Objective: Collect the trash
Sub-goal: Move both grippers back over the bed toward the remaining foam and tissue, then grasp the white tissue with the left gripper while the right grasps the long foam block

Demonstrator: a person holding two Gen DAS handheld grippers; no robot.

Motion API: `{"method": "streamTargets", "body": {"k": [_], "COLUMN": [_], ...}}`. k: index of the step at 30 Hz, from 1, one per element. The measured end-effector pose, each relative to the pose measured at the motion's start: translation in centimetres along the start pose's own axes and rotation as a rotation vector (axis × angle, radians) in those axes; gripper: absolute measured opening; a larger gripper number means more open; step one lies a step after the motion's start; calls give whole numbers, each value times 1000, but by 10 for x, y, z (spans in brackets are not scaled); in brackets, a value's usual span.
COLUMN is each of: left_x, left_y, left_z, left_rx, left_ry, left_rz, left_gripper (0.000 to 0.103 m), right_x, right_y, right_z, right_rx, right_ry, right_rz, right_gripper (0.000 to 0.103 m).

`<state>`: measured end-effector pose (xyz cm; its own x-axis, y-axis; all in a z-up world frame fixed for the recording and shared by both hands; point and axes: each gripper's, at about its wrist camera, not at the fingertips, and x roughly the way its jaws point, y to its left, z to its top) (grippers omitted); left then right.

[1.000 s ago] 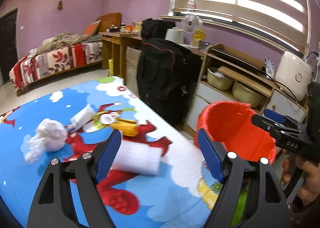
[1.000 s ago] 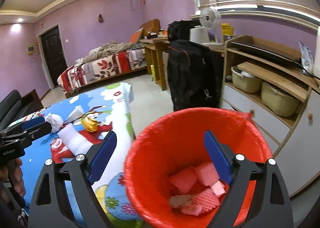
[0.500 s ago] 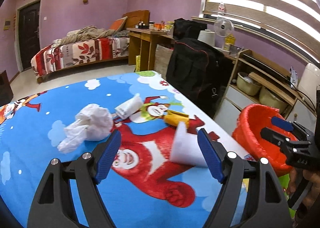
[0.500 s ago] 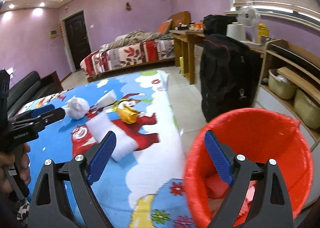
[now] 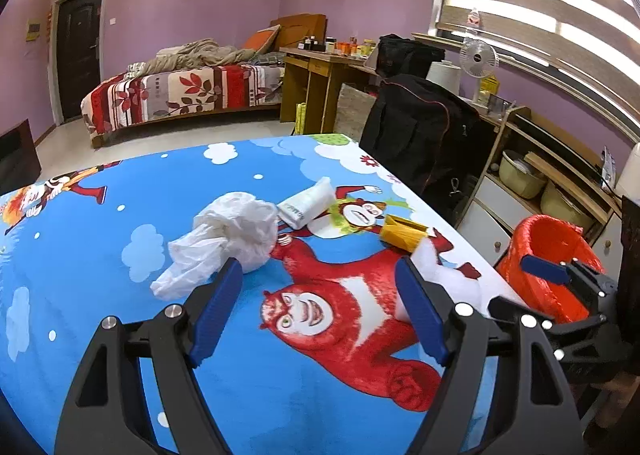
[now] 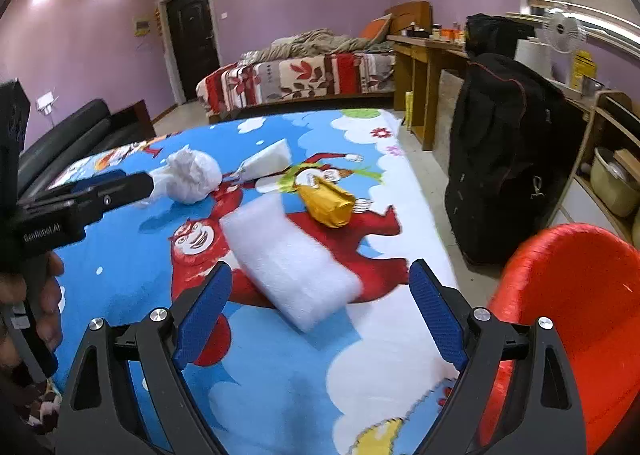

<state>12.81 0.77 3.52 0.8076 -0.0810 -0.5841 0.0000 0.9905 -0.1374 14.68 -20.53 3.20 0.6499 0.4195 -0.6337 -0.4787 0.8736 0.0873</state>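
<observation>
Trash lies on the cartoon-print tablecloth [image 5: 100,255]: a crumpled white plastic bag [image 5: 228,239], a white paper packet [image 5: 306,201], a yellow foil wrapper [image 5: 402,236] and a white foam block [image 6: 292,263]. The same bag [image 6: 192,175], packet [image 6: 266,161] and wrapper [image 6: 328,199] show in the right wrist view. My left gripper [image 5: 320,311] is open and empty above the cloth, just this side of the bag. My right gripper [image 6: 320,307] is open and empty, just short of the foam block. The red bin [image 6: 572,319] stands off the table's right edge; it also shows in the left wrist view [image 5: 548,263].
A black bag [image 6: 508,159] stands on the floor right of the table. Wooden shelves with bowls [image 5: 532,179] line the right wall. A bed [image 5: 180,91] and desk [image 5: 316,79] lie beyond. A black sofa [image 6: 76,135] is on the left.
Both grippers swung left, away from the red bin and over the table. The bin slid to the right edge of both views and the trash came toward the middle. Both stayed open.
</observation>
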Motion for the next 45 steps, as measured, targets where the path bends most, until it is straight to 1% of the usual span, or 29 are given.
{"method": "streamTargets", "body": {"k": [7, 11, 22, 32, 33, 34, 35, 38, 40, 45], "left_x": [5, 9, 22, 38, 40, 42, 44, 51, 55, 75], "left_y": [11, 16, 31, 46, 47, 48, 51, 58, 63, 74], "left_z": [-1, -1, 0, 10, 12, 14, 17, 23, 26, 28], "left_rx": [-18, -25, -45, -57, -57, -54, -54, -59, -61, -62], "left_ry": [10, 16, 36, 50, 52, 54, 57, 66, 66, 125], "left_rz": [11, 15, 31, 45, 47, 53, 57, 70, 79, 104], "left_gripper": [76, 76, 76, 76, 76, 76, 76, 76, 79, 79], "right_x": [25, 35, 58, 72, 72, 72, 73, 73, 73, 71], "right_y": [14, 16, 15, 18, 18, 19, 21, 24, 22, 22], "right_z": [0, 2, 10, 19, 20, 21, 22, 23, 23, 22], "right_rx": [-68, -85, -93, -71, -72, -73, -74, -77, -67, -65], "right_ry": [64, 81, 125, 171, 173, 175, 180, 185, 188, 190], "right_rz": [9, 8, 13, 41, 42, 47, 56, 56, 63, 63], "right_gripper": [84, 84, 84, 84, 83, 78, 76, 76, 75, 73]}}
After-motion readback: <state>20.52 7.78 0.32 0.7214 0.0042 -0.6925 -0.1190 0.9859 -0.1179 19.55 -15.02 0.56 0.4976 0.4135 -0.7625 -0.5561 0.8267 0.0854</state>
